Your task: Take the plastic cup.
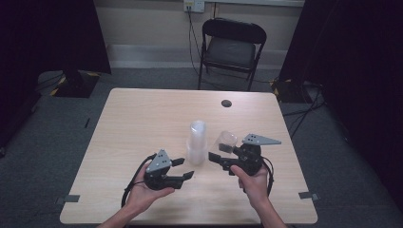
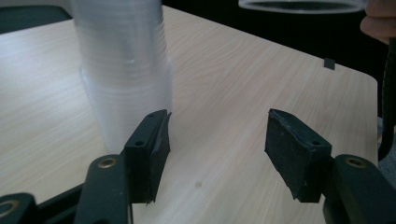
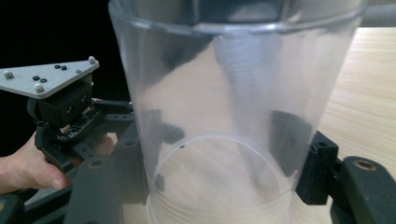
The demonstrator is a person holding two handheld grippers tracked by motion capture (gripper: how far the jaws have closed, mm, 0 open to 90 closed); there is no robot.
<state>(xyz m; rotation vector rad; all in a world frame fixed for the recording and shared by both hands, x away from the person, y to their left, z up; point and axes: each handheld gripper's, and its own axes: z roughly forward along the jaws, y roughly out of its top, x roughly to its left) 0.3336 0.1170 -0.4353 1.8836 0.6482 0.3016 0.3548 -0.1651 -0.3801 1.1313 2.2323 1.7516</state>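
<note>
Dim high view, dark corners, even overhead light on the pale wooden table (image 1: 142, 123). The clear plastic cup (image 3: 224, 116) up close is blurred; the translucent cup stack (image 2: 123, 70) looks soft.

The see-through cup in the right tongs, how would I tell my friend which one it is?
Start at the wooden table. Near its middle stands a tall stack of clear cups, upside down as far as can be told. Just to the right of it, the single clear cup is the one tilted and gripped between the right tongs, not standing with the stack.
</note>
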